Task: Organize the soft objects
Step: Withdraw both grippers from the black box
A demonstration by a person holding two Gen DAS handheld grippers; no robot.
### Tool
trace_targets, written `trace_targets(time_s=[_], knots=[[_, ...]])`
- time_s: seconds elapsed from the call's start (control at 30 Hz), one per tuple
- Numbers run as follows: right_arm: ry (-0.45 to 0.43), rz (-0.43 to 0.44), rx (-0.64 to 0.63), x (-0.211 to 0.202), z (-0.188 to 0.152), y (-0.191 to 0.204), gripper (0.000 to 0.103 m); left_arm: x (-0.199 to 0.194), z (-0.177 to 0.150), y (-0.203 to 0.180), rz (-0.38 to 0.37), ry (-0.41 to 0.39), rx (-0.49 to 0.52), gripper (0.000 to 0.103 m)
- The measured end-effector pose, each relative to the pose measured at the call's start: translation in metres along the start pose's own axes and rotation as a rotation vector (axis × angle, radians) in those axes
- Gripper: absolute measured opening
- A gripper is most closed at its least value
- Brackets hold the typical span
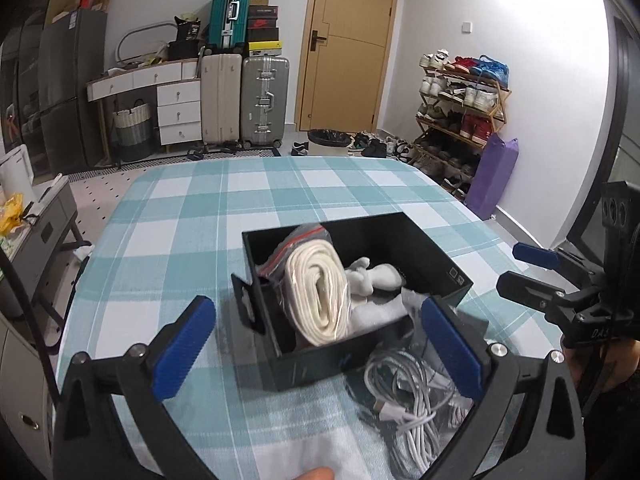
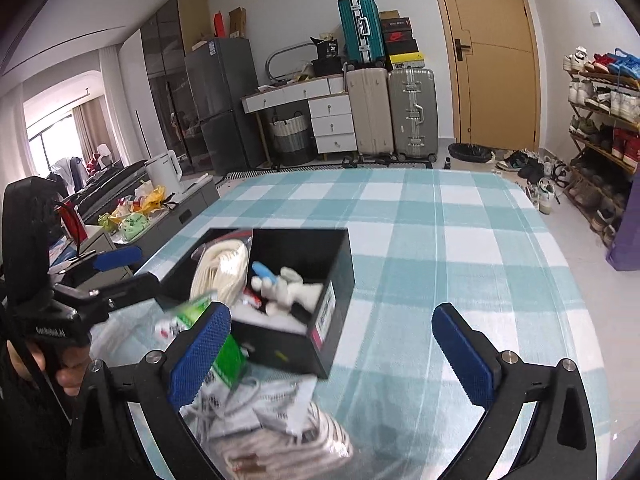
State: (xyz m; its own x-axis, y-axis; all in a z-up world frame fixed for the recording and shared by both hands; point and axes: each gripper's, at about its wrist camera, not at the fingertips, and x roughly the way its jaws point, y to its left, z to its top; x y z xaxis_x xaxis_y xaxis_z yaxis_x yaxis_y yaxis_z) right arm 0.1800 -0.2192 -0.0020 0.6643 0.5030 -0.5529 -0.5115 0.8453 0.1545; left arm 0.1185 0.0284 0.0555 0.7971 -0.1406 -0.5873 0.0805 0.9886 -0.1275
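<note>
Both the left tongs point(image 1: 316, 348) and right tongs point(image 2: 332, 356) gape released between picks; next, grab the cable bundle point(image 1: 404, 392) at the black box's point(image 1: 424, 240) five o'clock.

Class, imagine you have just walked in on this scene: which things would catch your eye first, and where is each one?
First the black box in the middle of the checked tablecloth, with a bagged roll of cream rope standing at its left end. Next the loose heap of white cables and plastic bags on the cloth just in front of the box. Then the two blue-padded claws, left claw and right claw, both wide open and holding nothing.
</note>
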Motion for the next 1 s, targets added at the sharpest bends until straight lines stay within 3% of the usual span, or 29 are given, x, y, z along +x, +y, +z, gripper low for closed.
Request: trace_targets(time_s=[0.47, 1.0], knots=[[0.045, -0.024, -0.010, -0.010, -0.024, -0.003, 0.102, -0.005, -0.024, -0.013, 0.000, 0.027, 0.028, 0.103], [0.175, -0.010, -0.098, 0.005, -0.043, 0.009, 0.102, -0.007, -0.037, -0.019, -0.013, 0.059, 0.054, 0.103]])
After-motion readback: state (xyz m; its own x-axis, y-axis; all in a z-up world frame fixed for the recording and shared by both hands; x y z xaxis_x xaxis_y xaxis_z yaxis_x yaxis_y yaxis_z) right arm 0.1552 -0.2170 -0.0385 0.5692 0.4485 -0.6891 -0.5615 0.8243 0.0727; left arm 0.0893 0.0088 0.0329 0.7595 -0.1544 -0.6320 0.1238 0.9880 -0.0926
